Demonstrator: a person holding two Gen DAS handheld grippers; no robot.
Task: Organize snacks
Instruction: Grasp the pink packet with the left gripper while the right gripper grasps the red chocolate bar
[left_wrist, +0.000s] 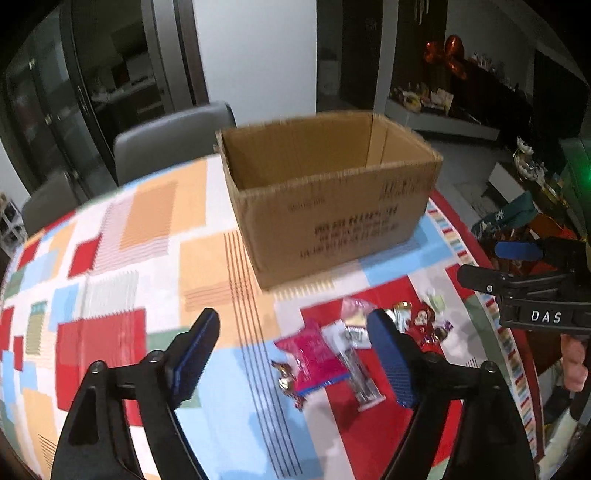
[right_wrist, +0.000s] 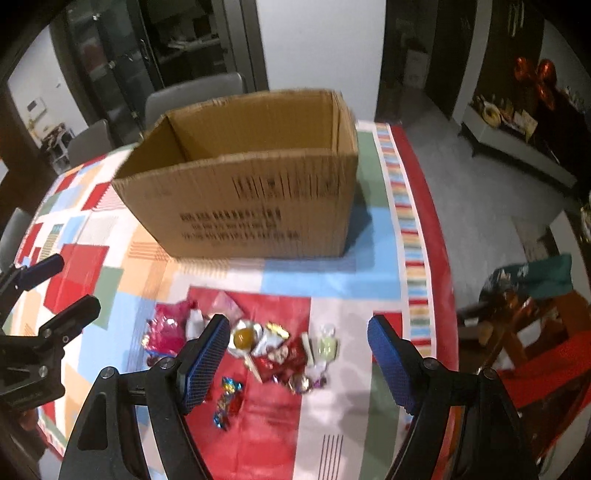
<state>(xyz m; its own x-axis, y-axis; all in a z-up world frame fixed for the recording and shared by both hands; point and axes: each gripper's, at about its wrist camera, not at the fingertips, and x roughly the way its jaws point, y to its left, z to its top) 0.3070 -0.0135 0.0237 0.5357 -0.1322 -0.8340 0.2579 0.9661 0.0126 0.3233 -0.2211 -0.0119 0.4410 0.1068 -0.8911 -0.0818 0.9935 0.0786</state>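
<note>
Table (right_wrist: 413, 236) under patchwork cloth, red/blue/orange/white blocks; open cardboard box (right_wrist: 258, 206) sits on it at 12 o'clock; loose snack pile (right_wrist: 273, 350) at 6 o'clock of box, apart from it; pink packet (left_wrist: 314, 354) at pile's 9 o'clock edge.

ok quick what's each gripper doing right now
Left gripper: open, holding nothing, above the snacks.
Right gripper: open, holding nothing, also above them.

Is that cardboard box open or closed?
Open: the cardboard box stands upright with no flaps over its top, bare inner walls visible. Its floor is hidden.
</note>
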